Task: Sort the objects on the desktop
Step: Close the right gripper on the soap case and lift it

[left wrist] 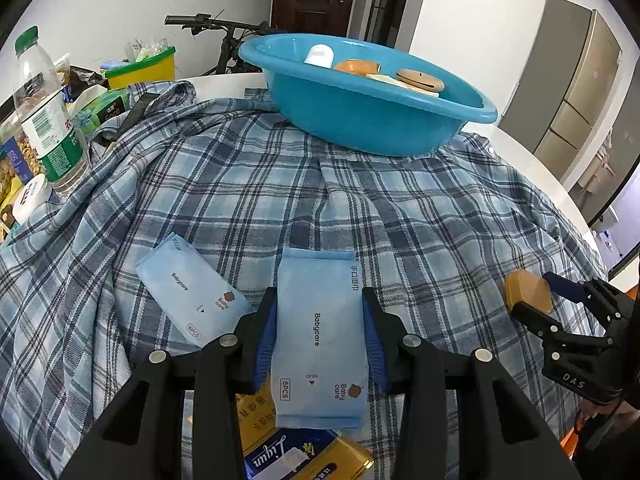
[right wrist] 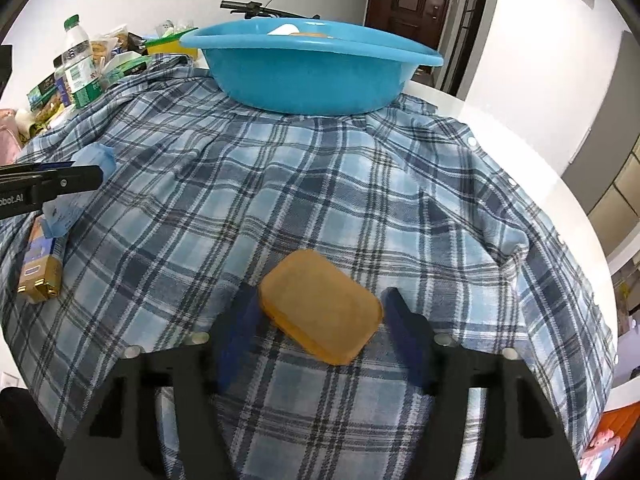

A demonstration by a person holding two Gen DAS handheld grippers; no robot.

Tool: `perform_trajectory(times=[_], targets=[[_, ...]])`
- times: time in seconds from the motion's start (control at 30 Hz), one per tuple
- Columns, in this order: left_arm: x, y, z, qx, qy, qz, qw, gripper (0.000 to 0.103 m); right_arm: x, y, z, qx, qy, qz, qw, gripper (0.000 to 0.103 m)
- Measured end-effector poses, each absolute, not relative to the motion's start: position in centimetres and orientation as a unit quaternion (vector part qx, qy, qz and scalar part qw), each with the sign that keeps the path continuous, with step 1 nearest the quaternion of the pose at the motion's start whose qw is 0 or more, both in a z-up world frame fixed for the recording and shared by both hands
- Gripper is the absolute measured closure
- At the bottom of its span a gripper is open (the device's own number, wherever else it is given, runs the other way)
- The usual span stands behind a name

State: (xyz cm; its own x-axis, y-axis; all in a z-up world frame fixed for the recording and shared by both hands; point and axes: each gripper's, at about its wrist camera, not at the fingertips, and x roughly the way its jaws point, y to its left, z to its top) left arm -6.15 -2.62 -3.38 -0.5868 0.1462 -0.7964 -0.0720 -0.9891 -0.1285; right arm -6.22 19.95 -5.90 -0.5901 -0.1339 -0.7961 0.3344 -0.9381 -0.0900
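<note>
The left tool (left wrist: 320, 336) clenched a soft, light wipes pack (left wrist: 320, 344) by its long edges; the right tool (right wrist: 320, 328) stood released around a stiff orange case (right wrist: 320, 306), best gripped across its short sides

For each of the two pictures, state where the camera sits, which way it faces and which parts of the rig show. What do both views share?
Left wrist: on the left gripper, facing down-forward; its fingers clamp a wipes pack; right gripper at right.
Right wrist: on the right gripper, fingers flanking an orange case.
Shared: blue basin, plaid cloth, case.
</note>
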Motion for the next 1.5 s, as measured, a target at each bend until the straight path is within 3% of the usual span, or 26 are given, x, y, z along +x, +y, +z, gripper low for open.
perform_trajectory(times=[0.23, 0.47, 0.6, 0.67, 1.13, 1.37, 1.5], targets=[[-6.0, -2.3, -3.5, -0.453, -0.042, 0.889, 0.064, 0.061, -6.7, 20.5, -5.8, 0.443, 0.074, -0.884, 0.132, 0.043], [-6.1, -2.3, -3.4, -0.454, -0.041, 0.888, 0.065, 0.061, -5.8, 20.1, -5.3, 0.442, 0.098, -0.864, 0.22, 0.038], [-6.1, -2.3, -3.5, -0.454, -0.041, 0.888, 0.065, 0.061, -5.6, 21.0, -5.4, 0.459, 0.084, -0.855, 0.228, 0.061], [-6.0, -2.2, -3.5, -0.454, -0.04, 0.888, 0.066, 0.061, -5.2, 21.1, -5.4, 0.46, 0.084, -0.85, 0.242, 0.063], [-6.1, -2.0, -3.6, -0.457, -0.038, 0.886, 0.068, 0.061, -6.5, 19.1, -5.9, 0.424, 0.103, -0.861, 0.261, 0.062], [-6.1, -1.9, -3.6, -0.457, -0.037, 0.886, 0.071, 0.061, -6.4, 19.7, -5.4, 0.423, 0.107, -0.876, 0.206, 0.063], [-6.1, -1.6, -3.7, -0.458, -0.036, 0.885, 0.072, 0.061, -5.8, 19.3, -5.4, 0.404, 0.113, -0.881, 0.22, 0.047]])
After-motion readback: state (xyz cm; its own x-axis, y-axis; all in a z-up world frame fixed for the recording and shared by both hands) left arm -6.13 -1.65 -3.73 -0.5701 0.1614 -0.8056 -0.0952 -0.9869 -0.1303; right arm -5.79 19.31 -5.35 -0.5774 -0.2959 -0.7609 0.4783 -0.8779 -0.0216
